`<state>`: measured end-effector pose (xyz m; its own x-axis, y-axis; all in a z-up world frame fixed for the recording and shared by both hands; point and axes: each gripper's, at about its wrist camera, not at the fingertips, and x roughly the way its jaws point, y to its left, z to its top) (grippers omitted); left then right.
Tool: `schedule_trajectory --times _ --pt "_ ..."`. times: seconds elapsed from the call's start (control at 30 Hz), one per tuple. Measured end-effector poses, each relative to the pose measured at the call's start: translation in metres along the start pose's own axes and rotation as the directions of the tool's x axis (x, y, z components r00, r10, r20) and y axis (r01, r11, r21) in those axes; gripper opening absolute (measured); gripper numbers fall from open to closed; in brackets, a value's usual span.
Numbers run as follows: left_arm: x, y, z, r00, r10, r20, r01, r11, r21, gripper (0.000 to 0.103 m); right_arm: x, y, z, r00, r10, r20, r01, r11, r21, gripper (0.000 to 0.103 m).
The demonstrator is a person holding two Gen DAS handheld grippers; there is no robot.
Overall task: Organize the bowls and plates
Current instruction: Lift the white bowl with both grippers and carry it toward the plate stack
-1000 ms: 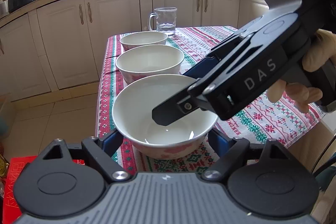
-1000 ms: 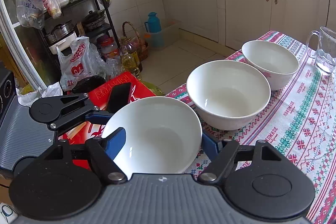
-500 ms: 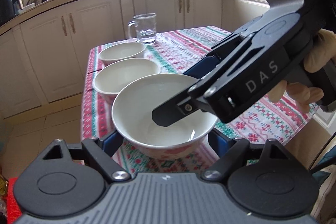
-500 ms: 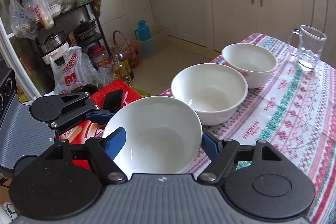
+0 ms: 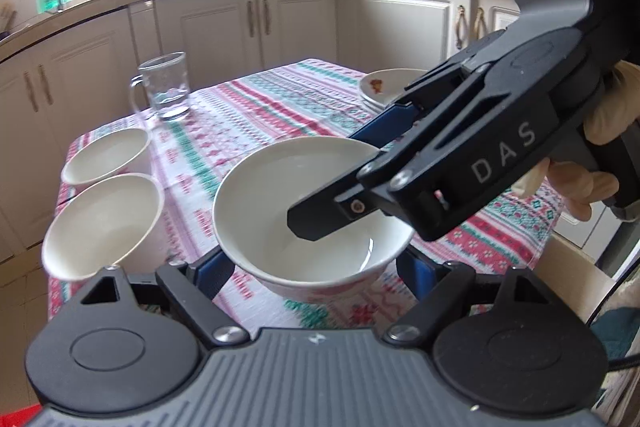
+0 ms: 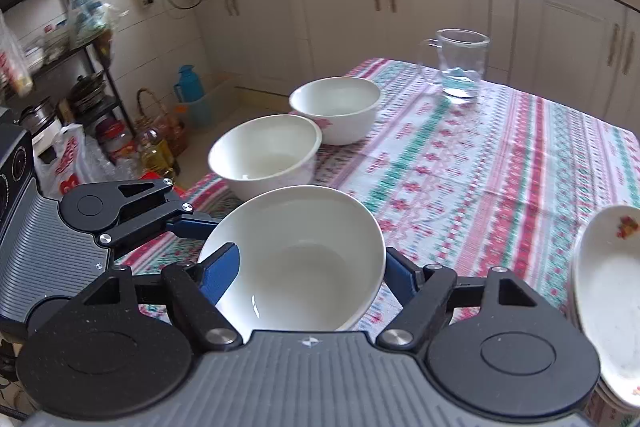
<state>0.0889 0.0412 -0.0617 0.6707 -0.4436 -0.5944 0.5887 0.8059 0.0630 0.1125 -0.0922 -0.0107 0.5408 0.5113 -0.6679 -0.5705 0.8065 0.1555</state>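
Gripping one round white ceramic bowl (image 6: 298, 255) from two sides, the left gripper (image 5: 316, 267) and right gripper (image 6: 312, 279) each clamp blue pads on its rim; it hangs mouth-up, slightly tilted, above the near edge of the striped, patterned tablecloth (image 6: 480, 167). Two more white bowls (image 6: 266, 155) (image 6: 336, 107) sit touching along the cloth's left edge. A stack of white plates (image 6: 608, 291) lies at the right edge. One clear glass mug (image 6: 460, 69) stands upright near the far edge.
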Motion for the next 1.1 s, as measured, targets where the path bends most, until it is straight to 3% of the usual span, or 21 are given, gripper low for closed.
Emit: schedule_trajectory --times 0.43,1.1 --pt "0.022 -0.021 0.014 0.998 -0.059 -0.015 0.060 0.997 0.040 0.087 -0.017 -0.032 -0.019 0.997 -0.076 0.009 0.075 0.994 0.081 0.083" --pt "0.025 -0.019 0.016 0.998 -0.062 -0.031 0.063 0.998 0.021 0.087 -0.012 -0.038 -0.022 0.998 -0.064 -0.005 0.064 0.993 0.103 0.084"
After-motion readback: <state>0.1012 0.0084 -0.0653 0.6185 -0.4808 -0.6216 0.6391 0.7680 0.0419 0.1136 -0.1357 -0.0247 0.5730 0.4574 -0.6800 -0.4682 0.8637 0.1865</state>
